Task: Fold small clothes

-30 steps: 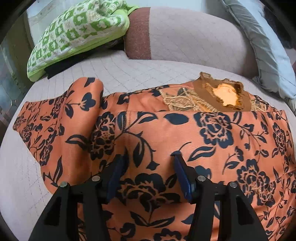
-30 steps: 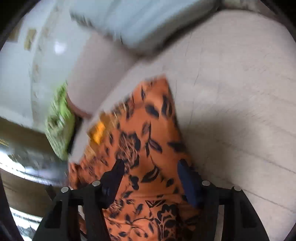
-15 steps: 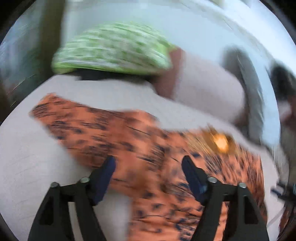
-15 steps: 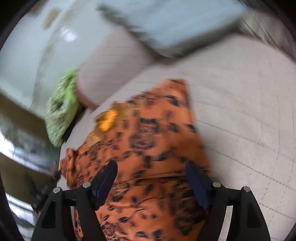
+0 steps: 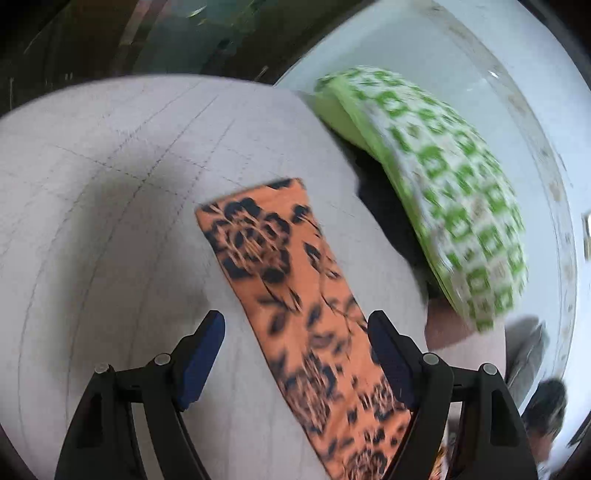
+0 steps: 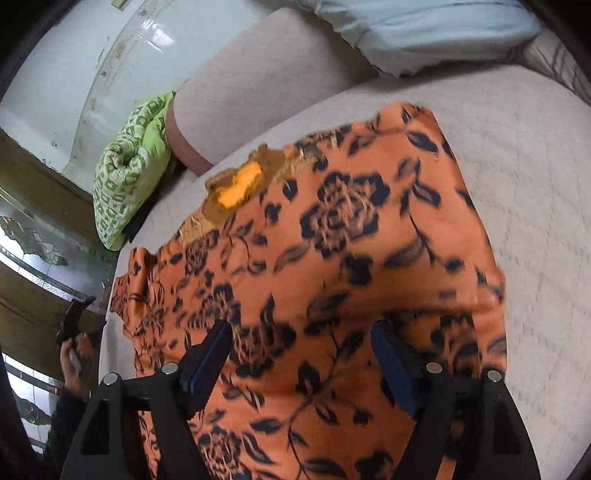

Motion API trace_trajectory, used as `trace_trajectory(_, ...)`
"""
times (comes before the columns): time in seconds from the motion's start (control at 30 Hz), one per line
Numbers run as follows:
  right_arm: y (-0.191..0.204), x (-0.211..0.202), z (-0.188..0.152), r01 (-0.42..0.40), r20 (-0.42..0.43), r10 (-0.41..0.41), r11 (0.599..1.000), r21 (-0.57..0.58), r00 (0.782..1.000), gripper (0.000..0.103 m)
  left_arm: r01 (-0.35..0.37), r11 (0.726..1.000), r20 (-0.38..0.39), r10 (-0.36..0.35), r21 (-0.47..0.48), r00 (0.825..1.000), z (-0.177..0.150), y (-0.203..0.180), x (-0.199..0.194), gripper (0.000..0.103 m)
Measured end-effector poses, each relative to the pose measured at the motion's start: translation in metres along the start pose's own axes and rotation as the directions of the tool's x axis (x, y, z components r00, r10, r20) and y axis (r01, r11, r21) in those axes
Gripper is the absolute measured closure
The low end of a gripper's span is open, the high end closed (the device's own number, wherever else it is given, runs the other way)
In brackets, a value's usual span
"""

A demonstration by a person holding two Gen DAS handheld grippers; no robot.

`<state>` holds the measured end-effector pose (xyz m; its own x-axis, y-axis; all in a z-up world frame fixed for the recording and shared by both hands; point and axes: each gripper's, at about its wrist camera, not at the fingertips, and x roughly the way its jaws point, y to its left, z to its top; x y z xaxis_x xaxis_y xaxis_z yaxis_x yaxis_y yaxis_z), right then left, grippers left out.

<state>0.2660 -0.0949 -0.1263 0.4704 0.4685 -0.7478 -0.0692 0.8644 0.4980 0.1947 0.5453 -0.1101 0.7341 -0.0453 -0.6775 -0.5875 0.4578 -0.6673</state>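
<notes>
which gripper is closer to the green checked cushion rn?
Left. The left gripper hovers over the garment's sleeve with the green checked cushion just beyond; the right gripper sits across the garment from it.

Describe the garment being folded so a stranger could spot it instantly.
Start at the pale quilted sofa seat. Spread across it lies the orange garment, printed with dark flowers, a gold-trimmed neckline toward the backrest. The green checked cushion and grey-blue pillow nearby are bulky and unflowered.

Garment (image 6: 332, 258) on sofa seat (image 6: 535, 184); pillow (image 6: 125, 177) at back-left.
</notes>
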Motion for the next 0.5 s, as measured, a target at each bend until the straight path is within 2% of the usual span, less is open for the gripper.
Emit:
trace_trajectory(0.07, -0.003, -0.003, -0.009, 0.006, 0.001, -0.006, 1.0, 0.003, 1.0, 0.023, -0.04, 0.999, 0.01, 0.04, -0.024, 0.999, 0.01, 0.01, 0.01, 0.023)
trace_trajectory(0.27, -0.009, -0.013, -0.017, 0.031, 0.016, -0.032, 0.999, 0.018, 0.999, 0.023, -0.043, 0.999, 0.034, 0.044, -0.019, 0.998, 0.029, 0.013, 0.025, 0.023)
trace_trajectory(0.3, -0.009, -0.013, -0.018, 0.033, 0.018, -0.034, 0.999, 0.02, 0.999, 0.023, -0.054, 0.998, 0.036, 0.055, -0.015, 0.998, 0.031, 0.01, 0.03, 0.026)
trace_trajectory(0.33, -0.01, -0.013, -0.018, 0.035, 0.017, -0.035, 0.999, 0.028, 0.999, 0.023, -0.075, 0.997, 0.043, 0.075, 0.002, 0.996, 0.033, 0.007, 0.033, 0.033)
trace_trajectory(0.37, -0.011, -0.014, -0.019, 0.034, 0.018, -0.034, 0.999, 0.034, 0.999, 0.023, -0.104, 0.994, 0.041, 0.103, 0.015, 0.994, 0.033, 0.005, 0.035, 0.055)
trace_trajectory(0.4, -0.011, -0.014, -0.02, 0.036, 0.019, -0.037, 0.999, 0.034, 0.999, 0.023, -0.143, 0.989, 0.035, 0.142, 0.026, 0.989, 0.034, 0.005, 0.038, 0.07)
trace_trajectory(0.43, -0.01, -0.015, -0.02, 0.041, 0.022, -0.042, 0.999, 0.03, 0.999, 0.023, -0.176, 0.984, 0.029, 0.175, 0.026, 0.984, 0.035, 0.006, 0.041, 0.094)
trace_trajectory(0.5, -0.01, -0.016, -0.021, 0.042, 0.025, -0.043, 0.999, 0.029, 0.999, 0.023, -0.175, 0.985, 0.02, 0.174, 0.01, 0.984, 0.036, 0.011, 0.043, 0.096)
